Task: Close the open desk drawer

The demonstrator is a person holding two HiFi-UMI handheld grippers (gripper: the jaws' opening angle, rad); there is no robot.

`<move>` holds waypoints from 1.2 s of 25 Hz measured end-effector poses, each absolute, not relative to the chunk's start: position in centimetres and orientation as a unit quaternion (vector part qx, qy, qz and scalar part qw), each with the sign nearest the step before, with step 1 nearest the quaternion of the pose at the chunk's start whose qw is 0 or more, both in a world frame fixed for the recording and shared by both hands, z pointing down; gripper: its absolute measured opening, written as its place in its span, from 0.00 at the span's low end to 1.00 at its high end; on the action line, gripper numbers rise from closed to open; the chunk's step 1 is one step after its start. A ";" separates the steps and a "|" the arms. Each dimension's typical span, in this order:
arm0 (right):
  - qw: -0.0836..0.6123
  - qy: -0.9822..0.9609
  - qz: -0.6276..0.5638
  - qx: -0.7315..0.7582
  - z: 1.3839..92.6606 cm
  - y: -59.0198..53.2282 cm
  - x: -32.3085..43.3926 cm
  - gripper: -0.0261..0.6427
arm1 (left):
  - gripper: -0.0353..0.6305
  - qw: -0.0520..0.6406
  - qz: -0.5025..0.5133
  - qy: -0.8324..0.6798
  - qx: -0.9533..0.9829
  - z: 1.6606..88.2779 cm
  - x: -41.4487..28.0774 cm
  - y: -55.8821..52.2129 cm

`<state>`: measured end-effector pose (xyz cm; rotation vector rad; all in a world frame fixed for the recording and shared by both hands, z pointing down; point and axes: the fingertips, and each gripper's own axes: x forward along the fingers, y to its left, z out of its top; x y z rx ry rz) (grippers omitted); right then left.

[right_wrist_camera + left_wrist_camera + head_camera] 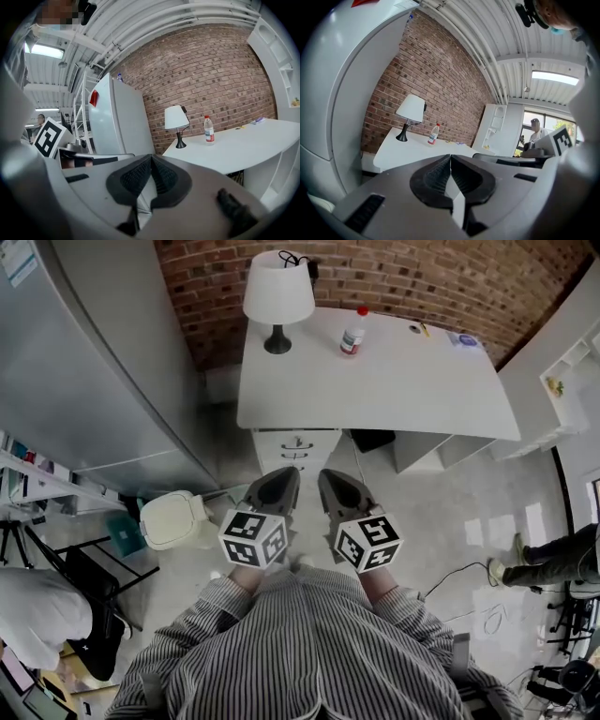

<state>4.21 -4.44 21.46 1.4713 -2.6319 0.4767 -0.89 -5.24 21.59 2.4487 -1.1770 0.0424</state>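
The fingers of the left gripper are pressed together at their tips, and nothing is held between their ribbed black pads. The fingers of the right gripper are closed in the same way and are likewise empty. In the head view both grippers are held side by side, close in front of a striped shirt, with their tips pointed forward.

The drawer is found in a white stack of drawer fronts under the left part of a white tabletop, below a white lamp with a black base. Each front is fitted with a small dark handle. The top front is seen standing out from beneath the tabletop's edge; how far it is pulled open cannot be judged from above.

No words can be read. Black-and-white square patterns are printed on the marker cube of each gripper. A label is wrapped around a clear bottle with a red cap, but its print is too small to make out.

The drawer lies just ahead of the two sets of fingertips in the head view, roughly in line with the gap between them, and is touched by neither gripper. A brick wall stands behind the tabletop.
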 end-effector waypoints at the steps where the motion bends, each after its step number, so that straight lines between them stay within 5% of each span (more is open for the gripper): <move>1: 0.045 -0.862 0.158 0.480 21.6 -4.3 4.2 0.06 | 0.07 0.210 0.019 -0.423 0.881 21.7 -0.6 -5.2; 30: 0.079 -0.873 0.155 0.455 22.9 -3.5 4.0 0.06 | 0.07 0.222 0.051 -0.410 0.883 22.8 1.4 -4.1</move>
